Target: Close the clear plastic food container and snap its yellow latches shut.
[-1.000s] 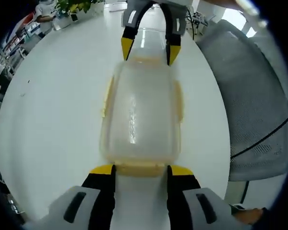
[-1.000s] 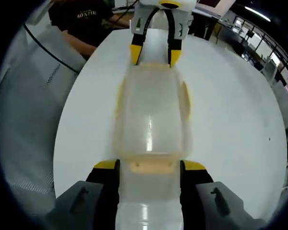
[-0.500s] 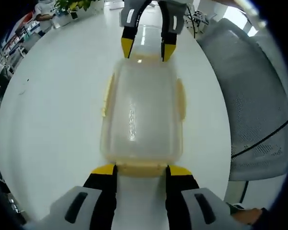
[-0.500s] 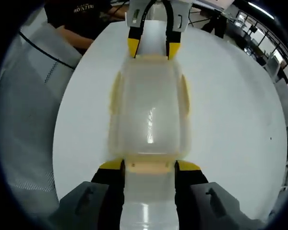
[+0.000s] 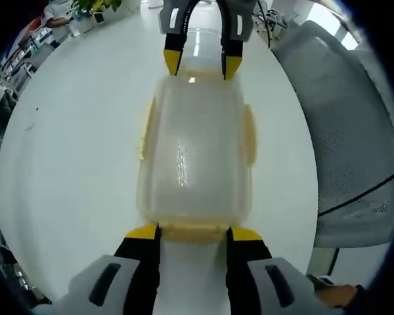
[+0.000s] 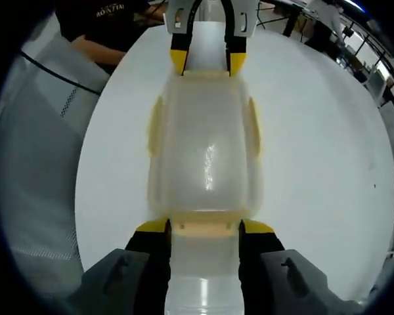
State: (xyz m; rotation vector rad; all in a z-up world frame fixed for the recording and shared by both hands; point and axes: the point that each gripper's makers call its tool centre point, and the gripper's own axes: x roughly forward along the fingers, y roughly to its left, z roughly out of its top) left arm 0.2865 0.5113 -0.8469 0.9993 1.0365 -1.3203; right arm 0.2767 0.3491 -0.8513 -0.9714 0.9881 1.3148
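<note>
The clear plastic food container [image 5: 194, 151] lies lid-on on the white table [image 5: 72, 144], lengthwise between my two grippers. Yellow latches [image 5: 144, 134] sit along its long sides. My left gripper [image 5: 194, 233] is open, its yellow-tipped jaws flanking the near end latch [image 5: 192, 230]. At the far end my right gripper [image 5: 202, 64] straddles the other end. In the right gripper view the container [image 6: 207, 151] has side latches [image 6: 255, 128]. There my right gripper [image 6: 205, 228] is open around its end latch [image 6: 203, 228], and the left gripper [image 6: 207, 62] is opposite.
A grey mesh chair [image 5: 341, 131] stands just past the table edge beside the container, and shows again as the chair [image 6: 39, 131]. A person in a black shirt [image 6: 111, 26] sits behind the table. Potted plants [image 5: 98, 6] stand at the far side.
The right gripper has drawn in to its end of the container and its jaws stand slightly narrower. The left gripper and the container have hardly moved.
</note>
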